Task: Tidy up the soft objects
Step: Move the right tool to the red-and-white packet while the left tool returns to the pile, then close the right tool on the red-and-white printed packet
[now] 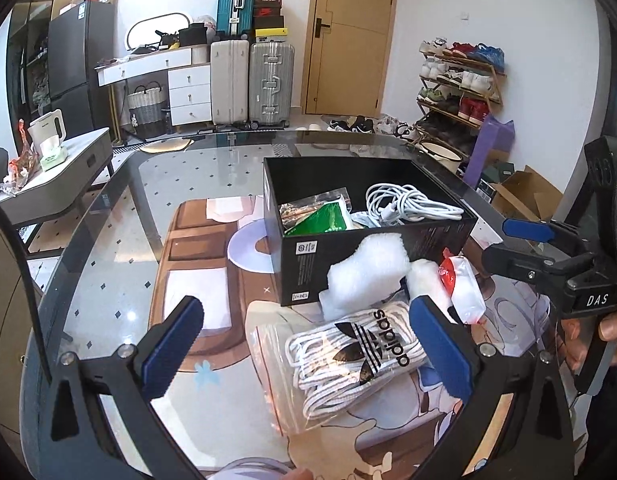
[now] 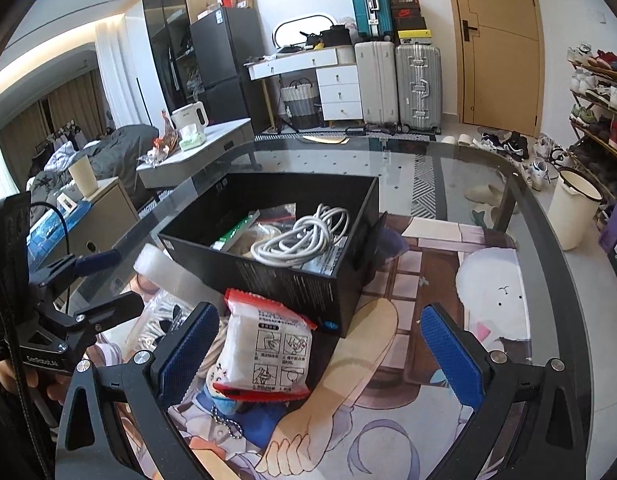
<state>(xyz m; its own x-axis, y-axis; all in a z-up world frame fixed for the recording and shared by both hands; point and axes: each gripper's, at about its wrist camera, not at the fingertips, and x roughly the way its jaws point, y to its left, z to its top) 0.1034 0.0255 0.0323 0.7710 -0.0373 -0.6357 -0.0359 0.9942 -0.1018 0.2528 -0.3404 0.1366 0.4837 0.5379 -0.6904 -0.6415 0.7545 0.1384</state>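
Observation:
A black box (image 1: 368,248) (image 2: 276,276) stands on the glass table, holding a white cable (image 1: 412,200) (image 2: 304,236) and green and clear packets (image 1: 320,216). In front of it lie a clear bag of white Adidas laces (image 1: 356,360) (image 2: 156,320), white foam pieces (image 1: 368,268) (image 2: 164,268) and a red-and-white packet (image 1: 462,288) (image 2: 264,348). My left gripper (image 1: 308,352) is open above the laces bag. My right gripper (image 2: 320,356) is open, with the red-and-white packet beside its left finger (image 2: 188,352). A small blue plush with a ball chain (image 2: 228,404) lies under that packet.
The glass table (image 1: 120,280) (image 2: 528,240) lies over a cartoon rug. Beyond stand suitcases (image 1: 252,80), a white desk (image 1: 156,64), a shoe rack (image 1: 456,88), a cream bucket (image 2: 572,208) and a grey side table with a kettle (image 1: 52,172).

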